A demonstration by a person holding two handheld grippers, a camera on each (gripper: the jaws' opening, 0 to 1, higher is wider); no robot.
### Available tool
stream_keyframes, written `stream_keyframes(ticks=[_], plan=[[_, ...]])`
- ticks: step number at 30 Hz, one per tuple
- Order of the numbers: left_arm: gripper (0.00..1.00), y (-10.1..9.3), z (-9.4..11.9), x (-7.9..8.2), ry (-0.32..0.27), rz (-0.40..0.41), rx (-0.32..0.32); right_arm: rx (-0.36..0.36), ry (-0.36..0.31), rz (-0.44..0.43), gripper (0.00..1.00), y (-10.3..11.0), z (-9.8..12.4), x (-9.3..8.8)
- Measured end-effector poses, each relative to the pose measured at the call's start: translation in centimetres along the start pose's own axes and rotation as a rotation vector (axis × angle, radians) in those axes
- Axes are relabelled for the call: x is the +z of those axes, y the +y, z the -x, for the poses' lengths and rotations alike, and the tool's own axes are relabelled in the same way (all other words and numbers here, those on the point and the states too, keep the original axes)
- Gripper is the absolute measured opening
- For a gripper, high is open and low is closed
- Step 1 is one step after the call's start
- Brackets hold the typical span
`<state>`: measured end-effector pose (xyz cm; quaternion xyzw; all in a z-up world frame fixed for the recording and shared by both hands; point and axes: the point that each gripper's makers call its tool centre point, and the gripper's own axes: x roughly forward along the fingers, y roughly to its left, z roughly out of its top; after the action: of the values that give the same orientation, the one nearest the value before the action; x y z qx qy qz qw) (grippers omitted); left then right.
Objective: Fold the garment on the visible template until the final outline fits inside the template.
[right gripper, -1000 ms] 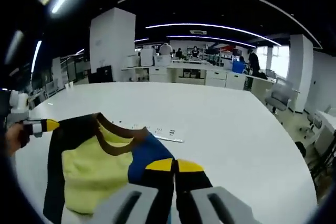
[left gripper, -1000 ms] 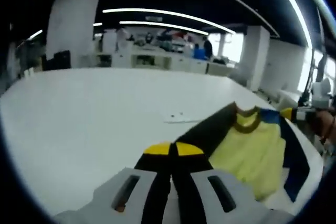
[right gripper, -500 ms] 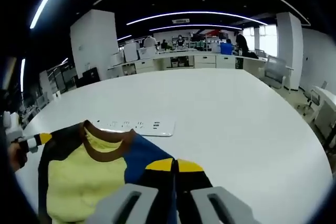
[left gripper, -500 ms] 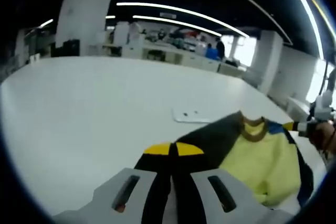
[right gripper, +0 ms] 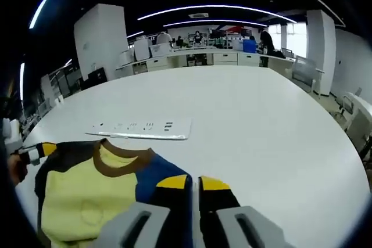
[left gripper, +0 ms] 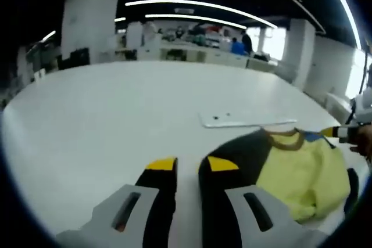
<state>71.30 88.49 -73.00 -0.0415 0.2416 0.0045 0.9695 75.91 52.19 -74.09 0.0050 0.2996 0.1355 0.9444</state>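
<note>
A garment with a yellow front [left gripper: 302, 169], brown collar, one black sleeve and one blue sleeve lies flat on the white table [left gripper: 116, 114]. My left gripper [left gripper: 192, 164] is open, its right jaw just beside the black shoulder and holding nothing. In the right gripper view the same garment [right gripper: 87, 196] lies at the lower left. My right gripper [right gripper: 193, 183] shows a narrow gap between its jaws, with the blue shoulder against its left jaw. The other gripper's yellow tip shows at each view's edge: the right gripper [left gripper: 336, 133] and the left gripper [right gripper: 43, 150].
A white power strip [left gripper: 244, 121] [right gripper: 142, 127] lies on the table just beyond the collar. The table's far side [right gripper: 261, 120] is wide and bare. Office desks, a pillar [right gripper: 99, 39] and chairs [right gripper: 354, 120] stand beyond its edge.
My left gripper's jaws have parted and let go of the black shoulder. The right jaws have parted slightly. The garment has come down to lie flatter on the table.
</note>
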Motion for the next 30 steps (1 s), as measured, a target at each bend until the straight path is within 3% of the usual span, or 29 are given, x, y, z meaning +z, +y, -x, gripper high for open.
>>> stream_keyframes(ticks=[3,7,14,23,30], plan=[[0.29,-0.5,1.4,0.5,-0.01,0.004,-0.019,0.036,-0.015,0.01,0.31,1.0,1.2,0.6],[0.37,-2.1,3.7,0.9,-0.02,-0.02,-0.061,0.086,-0.042,0.057,0.41,2.4,3.0,1.3],[0.45,-4.5,7.0,0.8,-0.033,-0.041,-0.118,0.158,-0.022,0.11,0.53,4.0,7.6,0.3],[0.47,-6.7,9.2,-1.8,0.016,-0.074,-0.172,0.173,0.024,0.121,0.57,4.4,12.0,-3.5],[0.42,-7.8,10.7,-4.3,0.027,-0.079,-0.142,0.124,0.055,0.134,0.56,5.4,15.0,-7.8]])
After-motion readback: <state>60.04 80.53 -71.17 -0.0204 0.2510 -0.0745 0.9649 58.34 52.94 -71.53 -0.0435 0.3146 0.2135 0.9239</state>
